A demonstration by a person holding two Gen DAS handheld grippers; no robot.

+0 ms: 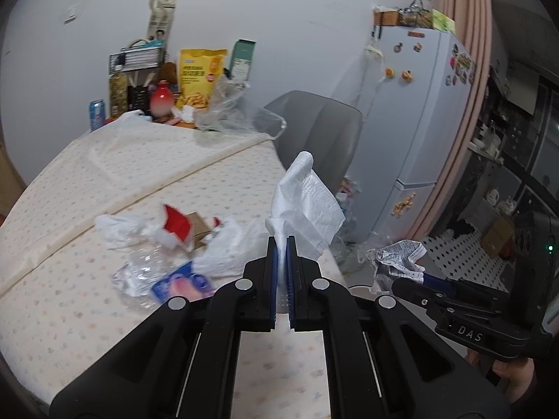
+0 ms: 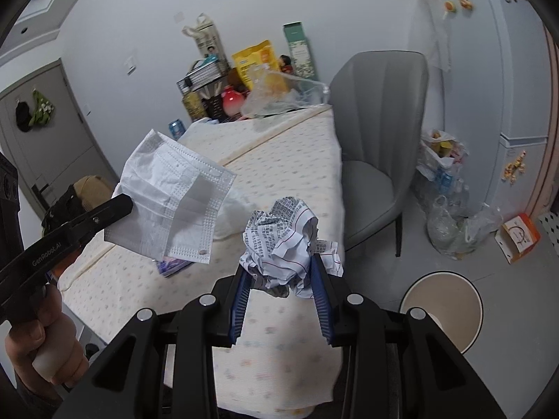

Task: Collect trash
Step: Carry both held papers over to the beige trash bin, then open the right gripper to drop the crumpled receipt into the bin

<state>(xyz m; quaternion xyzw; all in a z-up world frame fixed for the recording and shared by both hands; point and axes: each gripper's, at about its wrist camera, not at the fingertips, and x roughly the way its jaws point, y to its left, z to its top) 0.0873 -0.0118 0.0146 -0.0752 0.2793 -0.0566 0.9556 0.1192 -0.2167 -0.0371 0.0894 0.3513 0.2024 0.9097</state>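
My left gripper (image 1: 281, 244) is shut on a white face mask (image 1: 307, 206) and holds it above the table's right edge; the mask also shows in the right wrist view (image 2: 174, 206). My right gripper (image 2: 283, 265) is shut on a crumpled printed paper ball (image 2: 283, 241), also seen in the left wrist view (image 1: 396, 262), held over the table edge. More trash lies on the table (image 1: 104, 174): a white plastic bag (image 1: 230, 248), a red-and-white carton (image 1: 178, 225), clear wrap (image 1: 139, 272) and a blue packet (image 1: 181, 284).
A round beige bin (image 2: 443, 307) stands on the floor at the right. A grey chair (image 2: 377, 139) is beside the table. Bags of rubbish (image 2: 450, 216) and a fridge (image 1: 415, 122) are beyond. Groceries (image 1: 199, 76) crowd the table's far end.
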